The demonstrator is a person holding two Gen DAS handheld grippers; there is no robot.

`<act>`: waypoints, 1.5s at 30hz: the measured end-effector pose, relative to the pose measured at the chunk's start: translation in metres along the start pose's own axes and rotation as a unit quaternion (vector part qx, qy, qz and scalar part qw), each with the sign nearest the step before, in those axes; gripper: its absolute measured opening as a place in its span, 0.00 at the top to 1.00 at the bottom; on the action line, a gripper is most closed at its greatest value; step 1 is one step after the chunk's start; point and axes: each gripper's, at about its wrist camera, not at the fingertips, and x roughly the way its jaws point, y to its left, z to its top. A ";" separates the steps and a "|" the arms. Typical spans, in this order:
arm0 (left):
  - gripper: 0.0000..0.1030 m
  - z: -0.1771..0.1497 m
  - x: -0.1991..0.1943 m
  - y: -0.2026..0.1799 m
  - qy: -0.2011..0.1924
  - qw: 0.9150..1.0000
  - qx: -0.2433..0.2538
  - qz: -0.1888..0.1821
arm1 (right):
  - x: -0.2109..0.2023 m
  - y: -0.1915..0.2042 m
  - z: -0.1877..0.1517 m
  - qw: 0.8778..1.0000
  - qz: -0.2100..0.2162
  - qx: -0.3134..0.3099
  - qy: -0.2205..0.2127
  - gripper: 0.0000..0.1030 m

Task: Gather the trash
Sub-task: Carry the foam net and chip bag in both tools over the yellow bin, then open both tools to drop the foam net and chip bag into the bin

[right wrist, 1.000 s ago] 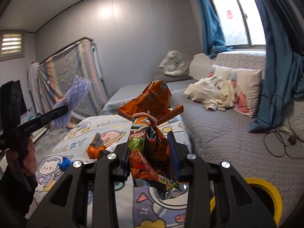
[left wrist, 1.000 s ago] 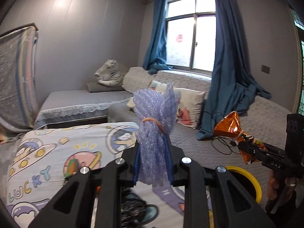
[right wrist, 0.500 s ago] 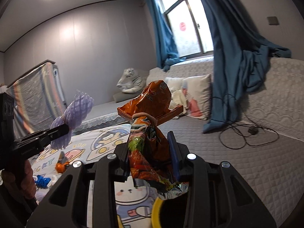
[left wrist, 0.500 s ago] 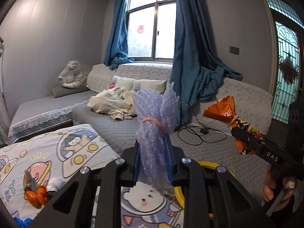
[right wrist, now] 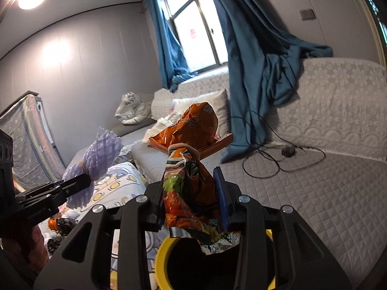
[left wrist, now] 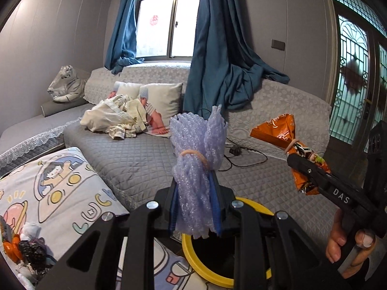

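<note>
My left gripper (left wrist: 195, 207) is shut on a purple foam net bundle (left wrist: 197, 154) tied with a rubber band; the bundle also shows in the right wrist view (right wrist: 96, 154). My right gripper (right wrist: 191, 203) is shut on an orange snack bag (right wrist: 191, 149), also seen in the left wrist view (left wrist: 290, 149). A yellow-rimmed bin (left wrist: 193, 258) with a dark opening sits just below both grippers, and its rim shows in the right wrist view (right wrist: 162, 253). Both pieces of trash hang above the bin.
A cartoon-print sheet (left wrist: 53, 193) lies to the left with small bits of trash (left wrist: 21, 249) on it. A grey quilted sofa (left wrist: 135, 159) holds pillows, clothes (left wrist: 113, 118) and a cable (left wrist: 241, 154). Blue curtains (left wrist: 217, 72) hang ahead.
Both grippers have swung right with their loads, from over the cartoon sheet to above the yellow-rimmed bin. Both stay shut.
</note>
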 end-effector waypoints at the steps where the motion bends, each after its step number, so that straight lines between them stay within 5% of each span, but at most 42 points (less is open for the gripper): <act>1: 0.79 -0.003 0.008 -0.002 0.008 1.000 0.001 -0.004 | 0.004 -0.004 -0.002 1.000 -0.002 0.006 0.007 0.68; 14: 0.79 -0.047 0.102 -0.015 0.137 0.989 -0.013 -0.054 | 0.077 -0.055 -0.054 0.988 -0.036 0.071 0.131 0.68; 24: 0.78 -0.080 0.154 -0.016 0.204 0.976 -0.024 -0.070 | 0.096 -0.067 -0.083 0.980 -0.051 0.088 0.172 0.67; 30: 0.74 -0.086 0.157 -0.016 0.209 0.974 -0.029 -0.082 | 0.097 -0.069 -0.085 0.978 -0.055 0.088 0.180 0.62; 32: 0.68 -0.085 0.157 -0.015 0.206 0.974 -0.032 -0.084 | 0.097 -0.069 -0.084 0.978 -0.057 0.088 0.180 0.53; 34: 0.51 -0.084 0.154 -0.013 0.200 0.976 -0.038 -0.081 | 0.096 -0.071 -0.084 0.978 -0.061 0.095 0.178 0.45; 45: 0.50 -0.066 0.127 0.016 0.159 0.983 -0.070 -0.062 | 0.079 -0.068 -0.067 0.982 -0.075 0.094 0.144 0.45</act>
